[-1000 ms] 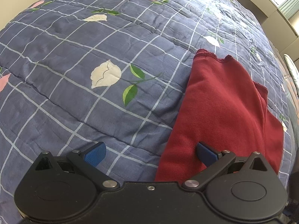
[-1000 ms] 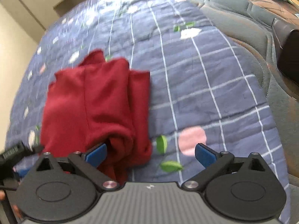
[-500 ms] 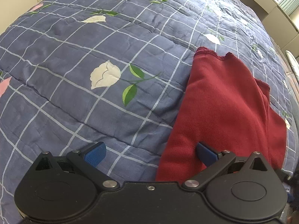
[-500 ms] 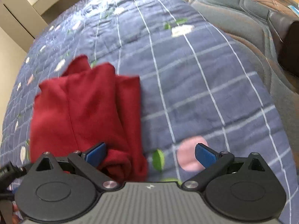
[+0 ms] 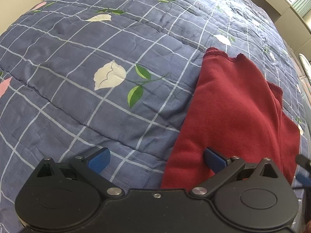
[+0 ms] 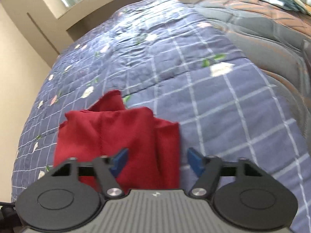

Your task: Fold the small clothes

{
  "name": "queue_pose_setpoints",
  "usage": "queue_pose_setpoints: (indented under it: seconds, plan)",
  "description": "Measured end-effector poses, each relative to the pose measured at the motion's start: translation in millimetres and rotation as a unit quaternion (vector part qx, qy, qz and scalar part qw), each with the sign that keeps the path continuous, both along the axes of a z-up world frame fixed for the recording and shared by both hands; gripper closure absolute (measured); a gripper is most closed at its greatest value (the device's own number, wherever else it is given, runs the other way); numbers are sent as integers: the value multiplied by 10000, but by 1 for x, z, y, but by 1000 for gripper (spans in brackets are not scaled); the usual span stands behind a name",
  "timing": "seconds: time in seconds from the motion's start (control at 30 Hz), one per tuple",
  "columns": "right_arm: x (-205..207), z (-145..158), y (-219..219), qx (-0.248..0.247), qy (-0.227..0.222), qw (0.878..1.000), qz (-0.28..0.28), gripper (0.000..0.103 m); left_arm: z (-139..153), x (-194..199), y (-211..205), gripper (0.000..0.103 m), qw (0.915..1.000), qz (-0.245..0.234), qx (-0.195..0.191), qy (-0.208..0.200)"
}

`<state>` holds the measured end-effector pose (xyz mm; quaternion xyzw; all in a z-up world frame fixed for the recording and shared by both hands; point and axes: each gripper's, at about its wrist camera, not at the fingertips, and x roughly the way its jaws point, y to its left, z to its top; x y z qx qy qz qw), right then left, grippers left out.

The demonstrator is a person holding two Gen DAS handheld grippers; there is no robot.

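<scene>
While the red garment (image 5: 231,114) is lying part-folded at the right of the left view on the bed quilt (image 5: 81,62), both tools, left tool (image 5: 155,157) and right tool (image 6: 156,160), are gaping wide and gripping nothing; a shallow pinch could be catching only the top layer, undoing the folds. Since before, the right tool is sitting lower and centred over the cloth.

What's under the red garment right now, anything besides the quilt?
The red garment lies folded on the blue floral quilt, its own layers stacked along the right edge. Only quilt shows around it; whatever lies beneath the cloth is covered. Both grippers are open, gripping nothing.
</scene>
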<state>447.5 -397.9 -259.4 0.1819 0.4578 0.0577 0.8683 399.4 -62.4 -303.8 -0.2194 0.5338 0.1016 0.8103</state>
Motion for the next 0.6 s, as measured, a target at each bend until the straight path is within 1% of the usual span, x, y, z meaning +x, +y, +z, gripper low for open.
queue_pose_setpoints:
  seconds: [0.07, 0.1, 0.17, 0.23, 0.27, 0.43, 0.5, 0.6]
  plan:
    - [7, -4, 3, 32, 86, 10000, 15, 63, 0, 0, 0, 0, 10000, 3, -6, -6]
    - [9, -7, 4, 86, 150, 9999, 10, 66, 0, 0, 0, 0, 10000, 2, -6, -14]
    - [10, -11, 4, 128, 187, 9997, 34, 85, 1, 0, 0, 0, 10000, -12, 4, -27]
    - [6, -9, 4, 61, 134, 9998, 95, 93, 1, 0, 0, 0, 10000, -22, 9, -39]
    - [3, -7, 4, 42, 77, 9999, 141, 95, 1, 0, 0, 0, 10000, -25, 11, -39]
    - [-14, 7, -3, -63, -1, 9997, 225, 96, 3, 0, -2, 0, 9999, -130, -27, -59]
    - [-17, 5, -6, -66, 51, 9997, 246, 95, 3, 0, -4, 0, 9996, -255, -112, -78]
    - [-14, -2, -7, -46, 117, 9997, 194, 95, 3, 1, -11, 0, 9993, -337, -115, -61]
